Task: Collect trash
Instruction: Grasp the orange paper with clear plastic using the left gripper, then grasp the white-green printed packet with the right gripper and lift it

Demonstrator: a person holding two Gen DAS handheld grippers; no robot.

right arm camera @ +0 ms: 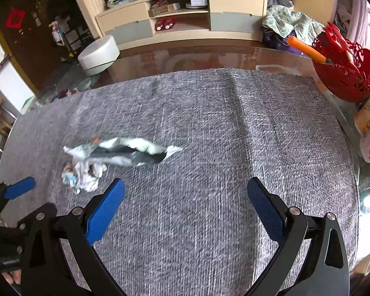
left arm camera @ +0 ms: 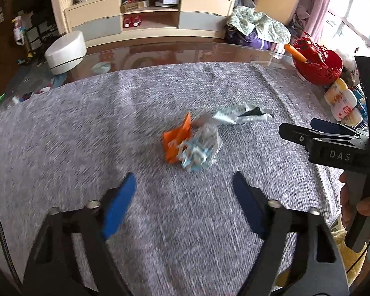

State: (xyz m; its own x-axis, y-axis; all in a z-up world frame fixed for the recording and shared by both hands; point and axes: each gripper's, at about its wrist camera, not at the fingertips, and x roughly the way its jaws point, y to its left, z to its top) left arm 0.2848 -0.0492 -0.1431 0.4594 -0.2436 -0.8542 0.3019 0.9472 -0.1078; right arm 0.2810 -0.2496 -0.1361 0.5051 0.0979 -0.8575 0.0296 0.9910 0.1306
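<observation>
Trash pile (left arm camera: 192, 145) sits mid-cloth — straight ahead of the left gripper (left arm camera: 185, 192), nearer than the right gripper (right arm camera: 186, 192). Both are spread wide, holding nothing — the silver wrapper (right arm camera: 128, 151) lies crosswise.

The white letters "DAS" stand on the black plastic body of the right gripper (left arm camera: 296, 132), at the right of the crumpled orange wrapper (left arm camera: 176, 140). Nothing else is legible.
</observation>
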